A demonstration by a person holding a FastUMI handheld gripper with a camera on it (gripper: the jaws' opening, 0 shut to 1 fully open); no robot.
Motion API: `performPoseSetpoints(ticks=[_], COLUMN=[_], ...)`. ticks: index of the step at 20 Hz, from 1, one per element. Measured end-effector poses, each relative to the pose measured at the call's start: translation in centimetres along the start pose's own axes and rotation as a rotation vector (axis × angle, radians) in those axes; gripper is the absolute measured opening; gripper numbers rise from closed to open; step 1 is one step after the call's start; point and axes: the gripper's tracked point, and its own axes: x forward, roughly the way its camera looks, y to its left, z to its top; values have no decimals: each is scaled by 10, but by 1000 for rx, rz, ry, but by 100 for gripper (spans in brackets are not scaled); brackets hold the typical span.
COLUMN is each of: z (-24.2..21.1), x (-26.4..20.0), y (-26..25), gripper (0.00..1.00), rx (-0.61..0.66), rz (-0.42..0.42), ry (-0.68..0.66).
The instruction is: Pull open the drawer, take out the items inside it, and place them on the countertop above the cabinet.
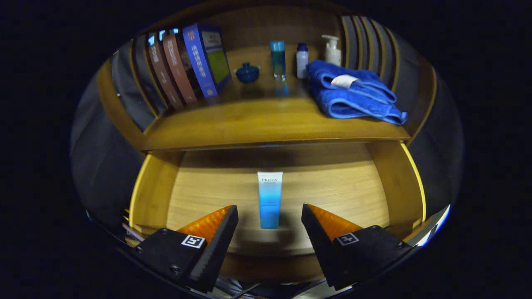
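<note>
The gripper (pixel 270 218) hangs over the open drawer (pixel 399 182) with its fingers (pixel 218 232) spread wide apart and holding nothing. The tube (pixel 269 199) is the landmark here: it lies flat on the drawer floor, white at the far end and blue at the near end, and its near end sits in the gap between the two fingertips without touching either of them. Beyond the tube, above the drawer, is the wooden table (pixel 257 122). On the table, straight behind the tube, stand a tall blue bottle (pixel 277 60) and a small white bottle (pixel 302 61) side by side. To the left of the tube's line there is a small dark blue lidded bowl (pixel 247 73) and then a row of leaning books (pixel 189 66). To the right of it lies a folded blue towel (pixel 353 91), and a white pump bottle (pixel 332 50) stands just behind the towel.
</note>
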Motion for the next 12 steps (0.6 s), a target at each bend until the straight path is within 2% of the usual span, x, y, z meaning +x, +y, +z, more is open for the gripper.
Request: performPoseSetpoints(ticks=[5,10,12], z=[-15,-18,-25], x=[40,53,59], y=[0,2,1], gripper=[95,92,79], rx=[-10,-13,-14], rz=[-36,-63,-73], ry=[157,223,267])
